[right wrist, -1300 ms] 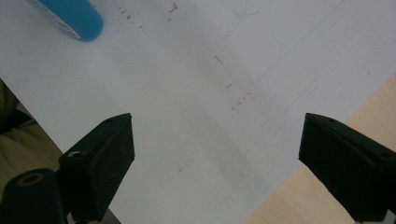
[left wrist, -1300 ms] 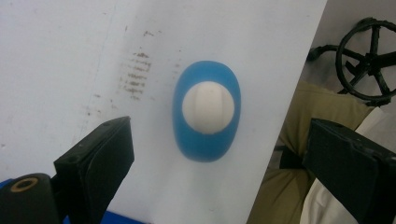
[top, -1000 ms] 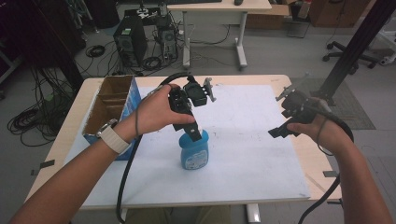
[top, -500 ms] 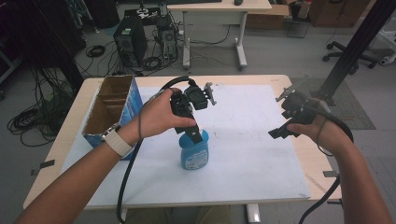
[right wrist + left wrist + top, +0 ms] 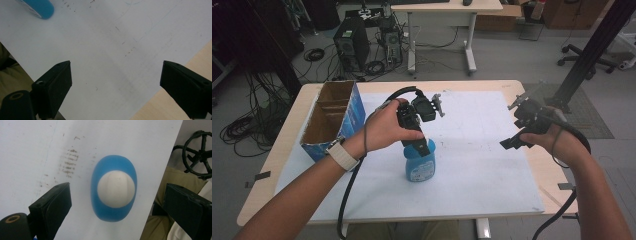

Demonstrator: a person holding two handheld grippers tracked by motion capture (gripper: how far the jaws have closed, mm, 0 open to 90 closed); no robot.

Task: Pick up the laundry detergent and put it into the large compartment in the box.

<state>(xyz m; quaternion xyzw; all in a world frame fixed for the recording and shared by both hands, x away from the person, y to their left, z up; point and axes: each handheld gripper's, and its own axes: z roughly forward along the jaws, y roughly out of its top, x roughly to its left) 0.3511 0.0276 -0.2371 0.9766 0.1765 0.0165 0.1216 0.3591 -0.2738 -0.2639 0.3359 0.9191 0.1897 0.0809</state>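
risk: we knock blue bottle [image 5: 420,166] over if left gripper [image 5: 117,202] drops off-centre onto white cap [image 5: 115,189]. bottle upright on white mat [image 5: 482,150], near front edge. left gripper directly above it, pointing down, jaws wide. right gripper [image 5: 115,87] spread too, empty, well apart, over mat's right side.

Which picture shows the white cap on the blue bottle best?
The left gripper view: it looks straight down on the round white cap of the blue plastic bottle. In the high view the left gripper covers the cap. The right gripper view catches just the bottle's blue edge.
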